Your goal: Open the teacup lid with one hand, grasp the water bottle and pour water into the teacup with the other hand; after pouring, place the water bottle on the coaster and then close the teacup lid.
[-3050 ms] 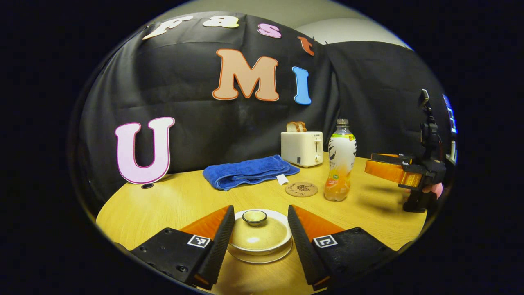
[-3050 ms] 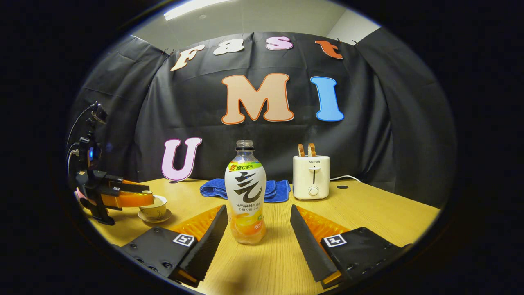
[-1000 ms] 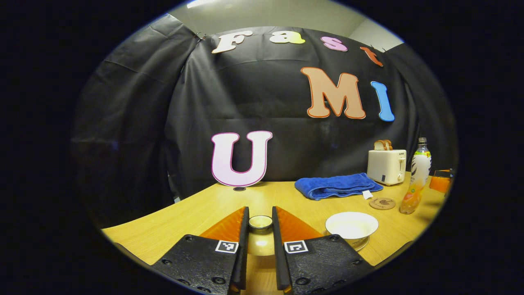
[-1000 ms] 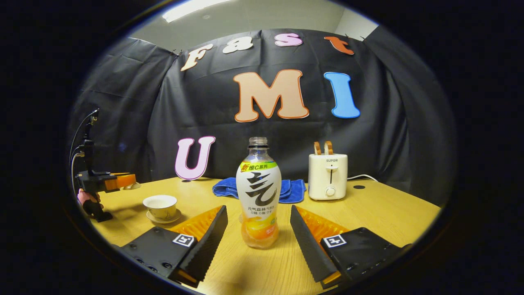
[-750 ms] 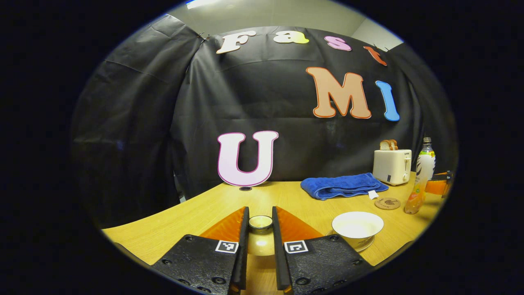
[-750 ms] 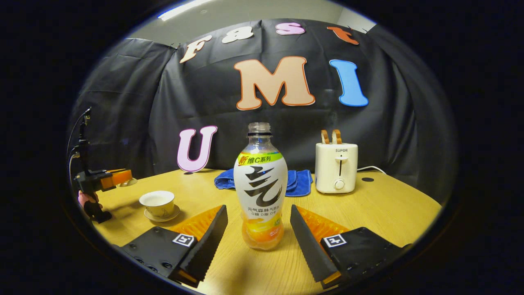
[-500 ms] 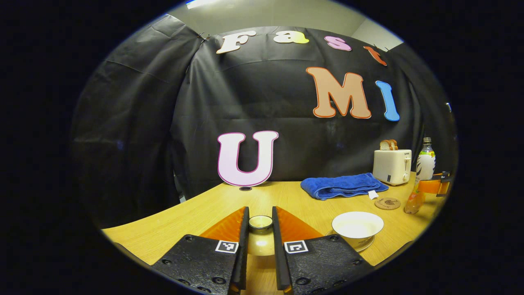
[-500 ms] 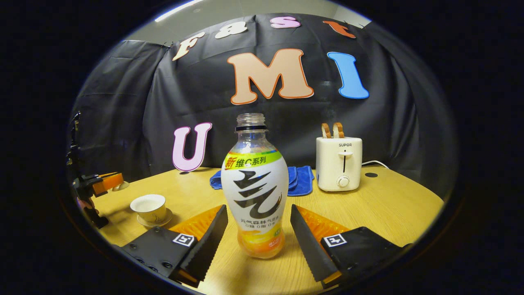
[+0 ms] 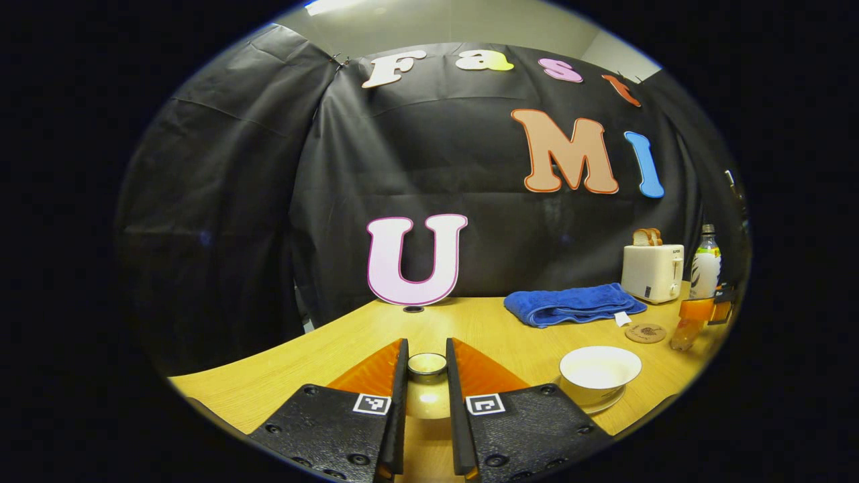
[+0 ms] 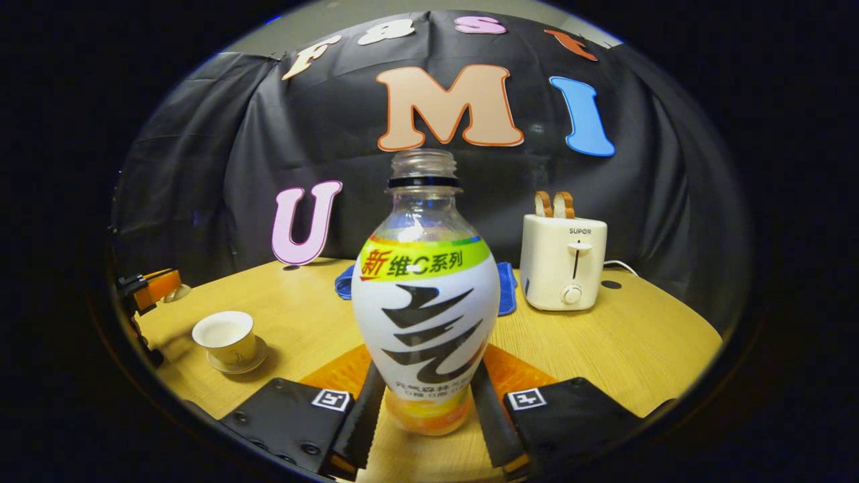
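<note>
The right gripper (image 10: 424, 409) is closing its fingers on the lower body of the water bottle (image 10: 425, 315), which is standing upright and uncapped on the surface (image 10: 624, 349); both fingers appear to be pressing on its sides. The left gripper (image 9: 427, 402) is gripping the knob of the teacup lid (image 9: 427, 364) with its fingers nearly closed, holding it off to the side of the open teacup (image 9: 599, 371).

For a clean pour, the grip should be firm, since the rounded plastic body may slip or dent. The bottle should be lifted straight up before tilting, as its mouth is open. It should then travel left toward the teacup (image 10: 225, 337), with the neck brought over the rim and tilted slowly.

The coaster (image 9: 645, 333) is lying just beside the bottle, near the blue towel (image 9: 574, 304) and the toaster (image 10: 564, 260). Nothing is standing between bottle and teacup; the lid-holding gripper should be staying clear of the pour path.
</note>
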Demonstrator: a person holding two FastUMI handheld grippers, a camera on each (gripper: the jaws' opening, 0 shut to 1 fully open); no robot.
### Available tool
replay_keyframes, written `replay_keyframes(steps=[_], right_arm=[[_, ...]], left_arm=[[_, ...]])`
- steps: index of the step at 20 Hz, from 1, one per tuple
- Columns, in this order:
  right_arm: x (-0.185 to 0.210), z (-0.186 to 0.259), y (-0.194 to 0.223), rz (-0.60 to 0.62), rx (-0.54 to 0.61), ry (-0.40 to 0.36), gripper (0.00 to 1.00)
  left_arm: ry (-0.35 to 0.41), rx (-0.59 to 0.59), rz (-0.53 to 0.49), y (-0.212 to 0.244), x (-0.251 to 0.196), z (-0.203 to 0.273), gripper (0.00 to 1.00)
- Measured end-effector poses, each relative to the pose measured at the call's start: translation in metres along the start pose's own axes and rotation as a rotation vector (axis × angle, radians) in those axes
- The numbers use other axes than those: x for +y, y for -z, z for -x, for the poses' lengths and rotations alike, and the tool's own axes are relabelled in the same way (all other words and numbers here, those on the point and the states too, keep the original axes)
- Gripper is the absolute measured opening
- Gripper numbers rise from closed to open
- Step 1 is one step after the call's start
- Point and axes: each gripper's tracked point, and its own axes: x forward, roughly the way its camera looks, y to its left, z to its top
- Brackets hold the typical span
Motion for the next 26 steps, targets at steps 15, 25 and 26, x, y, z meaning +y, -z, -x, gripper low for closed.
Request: replay_keyframes(steps=[15,25,26], right_arm=[[-0.033,0.028,-0.06,0.263,-0.08,0.2,0.61],[0.016,0.021,-0.09,0.945,-0.139,0.297,0.6],[0.022,0.017,-0.086,1.019,-0.135,0.298,0.6]], left_arm=[[-0.006,0.0,0.001,0.002,0.005,-0.002,0.26],[-0.01,0.003,0.003,0.002,0.006,-0.001,0.27],[-0.01,0.003,0.003,0.003,0.005,-0.002,0.26]])
